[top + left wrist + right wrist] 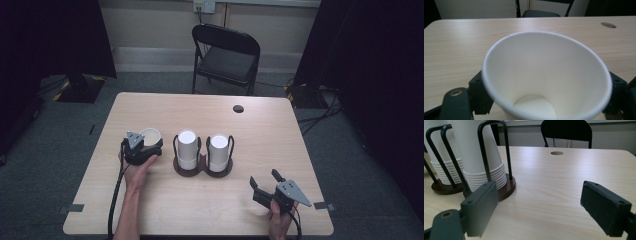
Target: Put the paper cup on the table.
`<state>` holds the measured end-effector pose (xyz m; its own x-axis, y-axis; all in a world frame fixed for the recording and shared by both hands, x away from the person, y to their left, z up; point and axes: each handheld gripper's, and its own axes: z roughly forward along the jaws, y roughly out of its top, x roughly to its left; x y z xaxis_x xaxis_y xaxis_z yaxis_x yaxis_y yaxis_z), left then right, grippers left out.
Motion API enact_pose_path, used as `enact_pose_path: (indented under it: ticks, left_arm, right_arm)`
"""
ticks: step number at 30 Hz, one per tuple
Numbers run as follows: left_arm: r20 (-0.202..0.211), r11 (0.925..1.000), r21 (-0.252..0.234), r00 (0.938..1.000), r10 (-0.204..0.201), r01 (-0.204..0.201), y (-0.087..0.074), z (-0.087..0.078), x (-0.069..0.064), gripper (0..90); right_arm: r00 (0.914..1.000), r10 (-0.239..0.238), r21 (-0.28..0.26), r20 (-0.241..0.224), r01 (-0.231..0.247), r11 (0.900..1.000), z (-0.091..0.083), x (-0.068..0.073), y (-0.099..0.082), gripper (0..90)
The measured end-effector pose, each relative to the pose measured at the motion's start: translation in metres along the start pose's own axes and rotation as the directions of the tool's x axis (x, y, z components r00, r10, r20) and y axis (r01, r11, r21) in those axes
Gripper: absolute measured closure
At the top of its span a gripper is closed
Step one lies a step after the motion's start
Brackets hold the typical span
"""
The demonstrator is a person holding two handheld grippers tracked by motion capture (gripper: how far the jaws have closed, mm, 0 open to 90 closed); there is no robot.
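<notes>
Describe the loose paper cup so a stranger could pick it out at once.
On the pale wooden table, look left of the dark two-post cup holder with its stacks of upturned cups. There a single white paper cup sits between the jaws of the left gripper. Unlike the stacked cups, it stands alone, mouth up and empty.

White paper cup [546, 75]; black jaws; pale woodgrain table [215, 210].
</notes>
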<state>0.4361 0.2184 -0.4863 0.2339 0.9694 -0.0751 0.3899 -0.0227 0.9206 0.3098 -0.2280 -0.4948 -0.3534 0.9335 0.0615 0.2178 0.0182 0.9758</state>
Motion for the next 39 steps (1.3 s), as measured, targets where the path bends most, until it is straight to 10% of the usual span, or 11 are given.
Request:
enact_pose_path:
  ticks: [11,39]
  left_arm:
    - [-0.040,0.9980,0.063,0.9992,0.002,0.000,-0.005,-0.001,-0.002,16.2]
    - [-0.054,0.9994,-0.034,0.9985,-0.001,-0.001,-0.014,-0.054,-0.006,15.6]
  right_arm:
    - [1.0000,0.002,-0.008,0.001,-0.002,1.0000,-0.001,0.000,0.000,13.3]
    - [0.9999,0.011,-0.007,0.002,-0.011,0.9999,-0.001,-0.001,0.000,13.3]
